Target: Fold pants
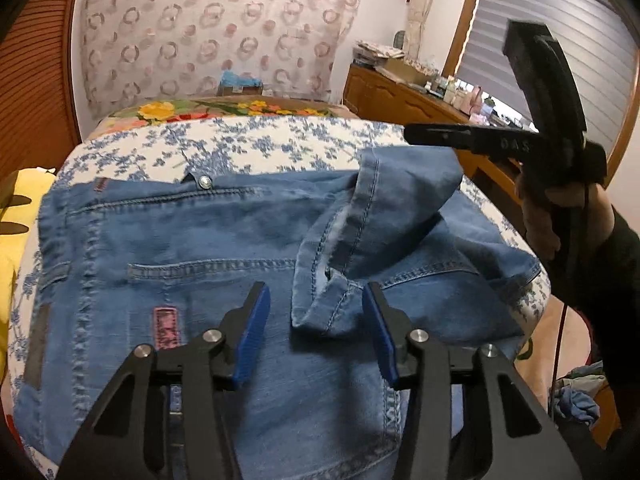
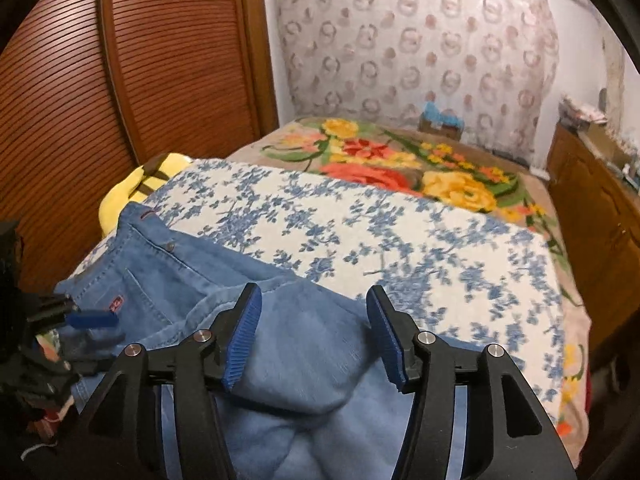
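One pair of jeans (image 1: 248, 264), two bedcovers, two hand-held grippers.

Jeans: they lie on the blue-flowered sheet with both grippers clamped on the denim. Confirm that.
Not quite. The jeans do lie on the blue-flowered sheet, but neither gripper is clamped. The left gripper and the right gripper both stand open above the denim, as each wrist view shows.

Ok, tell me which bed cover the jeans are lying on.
The jeans lie on the white cover with small blue flowers, not the brown blanket with large red and yellow flowers behind it.
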Demonstrator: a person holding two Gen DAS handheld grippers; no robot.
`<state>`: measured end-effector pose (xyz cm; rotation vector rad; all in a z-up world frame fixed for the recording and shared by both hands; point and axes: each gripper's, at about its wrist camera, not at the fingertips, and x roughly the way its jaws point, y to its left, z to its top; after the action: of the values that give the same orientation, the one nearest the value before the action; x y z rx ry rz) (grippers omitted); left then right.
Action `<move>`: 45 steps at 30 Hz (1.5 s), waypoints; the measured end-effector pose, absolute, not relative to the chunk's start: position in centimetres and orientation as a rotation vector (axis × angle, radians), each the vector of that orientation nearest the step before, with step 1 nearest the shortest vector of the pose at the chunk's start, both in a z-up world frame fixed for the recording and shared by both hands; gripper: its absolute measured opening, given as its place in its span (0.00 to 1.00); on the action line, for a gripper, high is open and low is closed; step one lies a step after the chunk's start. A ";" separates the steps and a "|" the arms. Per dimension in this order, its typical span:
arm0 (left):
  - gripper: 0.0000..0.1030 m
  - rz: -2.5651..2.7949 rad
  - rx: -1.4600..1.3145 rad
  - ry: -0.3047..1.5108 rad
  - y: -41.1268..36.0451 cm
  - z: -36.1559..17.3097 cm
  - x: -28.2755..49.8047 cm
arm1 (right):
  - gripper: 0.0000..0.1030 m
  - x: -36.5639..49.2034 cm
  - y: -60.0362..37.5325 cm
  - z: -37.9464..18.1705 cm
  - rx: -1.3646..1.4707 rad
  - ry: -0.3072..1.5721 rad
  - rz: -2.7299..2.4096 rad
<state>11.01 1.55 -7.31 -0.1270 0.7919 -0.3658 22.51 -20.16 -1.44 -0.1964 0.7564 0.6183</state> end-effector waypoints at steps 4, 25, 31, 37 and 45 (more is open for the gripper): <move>0.42 -0.366 -0.124 0.822 1.0 -8.4 11.9 | 0.54 23.4 -18.6 -3.3 -0.239 0.818 0.618; 0.09 -0.424 -0.134 0.676 1.3 -4.9 8.4 | 0.02 20.6 -18.2 0.0 -0.233 0.656 0.690; 0.09 -0.367 -0.164 0.564 5.7 -1.2 4.8 | 0.02 18.9 -14.7 4.6 -0.236 0.510 0.761; 0.09 -0.284 -0.180 0.515 10.5 0.3 2.0 | 0.02 18.3 -9.2 6.6 -0.268 0.448 0.808; 0.09 -0.198 -0.210 0.509 14.5 -0.8 -0.5 | 0.01 16.9 -1.2 6.5 -0.336 0.421 0.896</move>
<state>-0.46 14.53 -0.82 -0.2098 0.5087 -0.1981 16.89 -1.19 6.49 -0.3363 0.4207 0.8964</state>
